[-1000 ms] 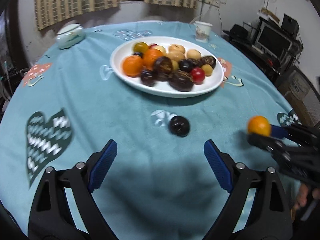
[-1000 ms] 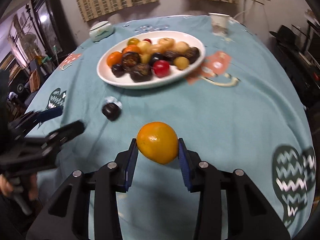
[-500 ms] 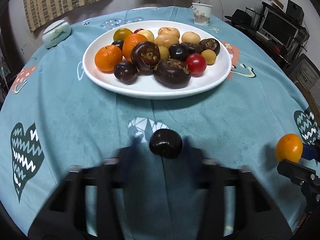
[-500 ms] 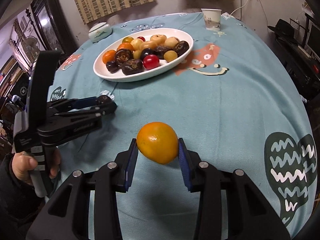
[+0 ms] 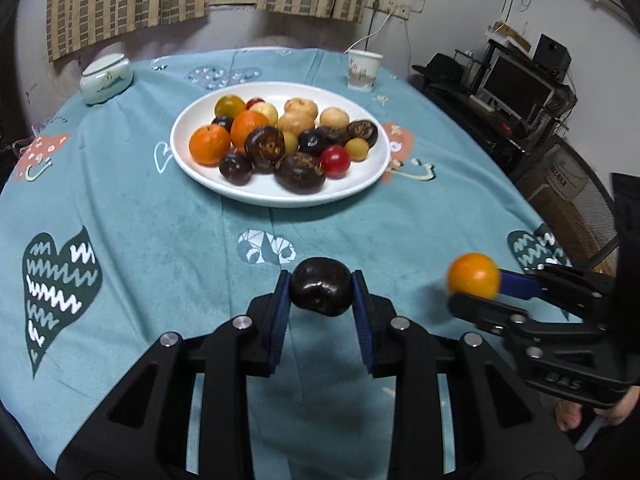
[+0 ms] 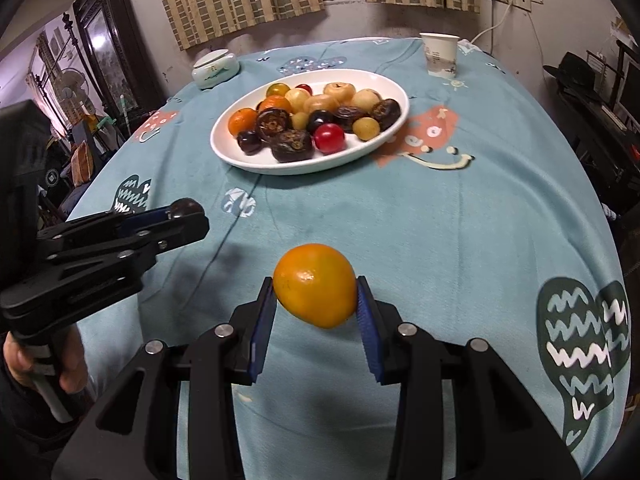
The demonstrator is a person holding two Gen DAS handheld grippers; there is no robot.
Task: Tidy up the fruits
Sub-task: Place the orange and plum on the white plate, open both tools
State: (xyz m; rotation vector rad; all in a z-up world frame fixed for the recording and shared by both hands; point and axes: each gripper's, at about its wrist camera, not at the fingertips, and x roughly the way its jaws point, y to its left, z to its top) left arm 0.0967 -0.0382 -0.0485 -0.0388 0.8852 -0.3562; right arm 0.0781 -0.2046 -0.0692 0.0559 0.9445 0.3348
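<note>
My left gripper (image 5: 320, 288) is shut on a dark brown fruit (image 5: 320, 292) and holds it above the teal tablecloth, near the table's front. My right gripper (image 6: 316, 288) is shut on an orange fruit (image 6: 316, 284), also lifted; it shows at the right of the left wrist view (image 5: 473, 275). The left gripper with the dark fruit (image 6: 184, 208) shows at the left of the right wrist view. A white oval plate (image 5: 372, 178) (image 6: 360, 156) holds several fruits: oranges, dark brown ones, pale yellow ones and a red one.
A paper cup (image 5: 364, 70) stands behind the plate at the right. A lidded ceramic jar (image 5: 106, 80) stands at the back left. The round table drops off on all sides; shelves with electronics (image 5: 516, 84) stand beyond the right edge.
My left gripper moved forward to the dark fruit on the cloth, closed on it and lifted it. My right gripper kept hold of the orange fruit.
</note>
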